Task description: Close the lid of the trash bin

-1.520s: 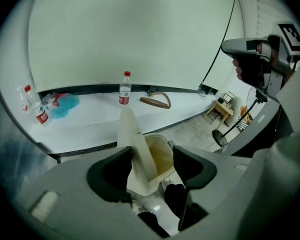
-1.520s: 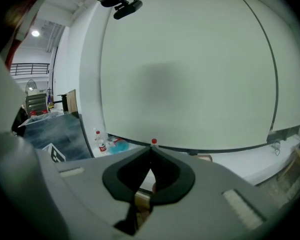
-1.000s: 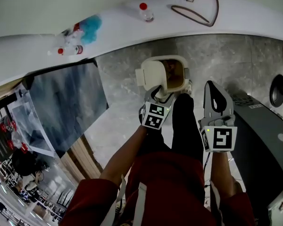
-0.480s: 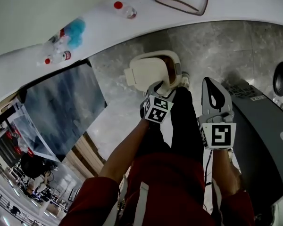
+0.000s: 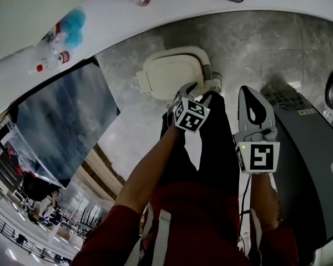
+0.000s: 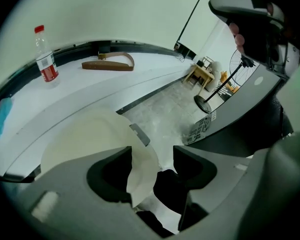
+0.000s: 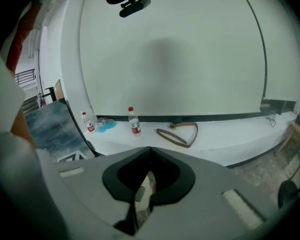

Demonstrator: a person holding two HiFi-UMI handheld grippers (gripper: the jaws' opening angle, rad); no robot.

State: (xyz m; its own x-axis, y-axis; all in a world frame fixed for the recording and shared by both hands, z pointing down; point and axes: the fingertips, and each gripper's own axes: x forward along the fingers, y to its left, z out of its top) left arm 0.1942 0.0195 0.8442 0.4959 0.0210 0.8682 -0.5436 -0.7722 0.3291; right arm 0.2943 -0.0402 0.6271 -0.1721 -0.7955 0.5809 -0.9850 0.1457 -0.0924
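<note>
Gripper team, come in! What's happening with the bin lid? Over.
Left gripper open, lid edge between jaws. Right gripper shut, empty. Lid looks fully down. Nothing blocking.

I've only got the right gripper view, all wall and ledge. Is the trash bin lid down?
Observer: Yes. In the head view the cream lid lies flat, and no opening shows.
Operator: Is the left claw clamped on it?
Observer: No. The left gripper view shows the left claw open, with the lid's edge between its jaws.
Operator: Where's my right claw relative to the lid?
Observer: In the head view the right claw hangs to the right of the person's dark trouser leg, apart from the lid.
</note>
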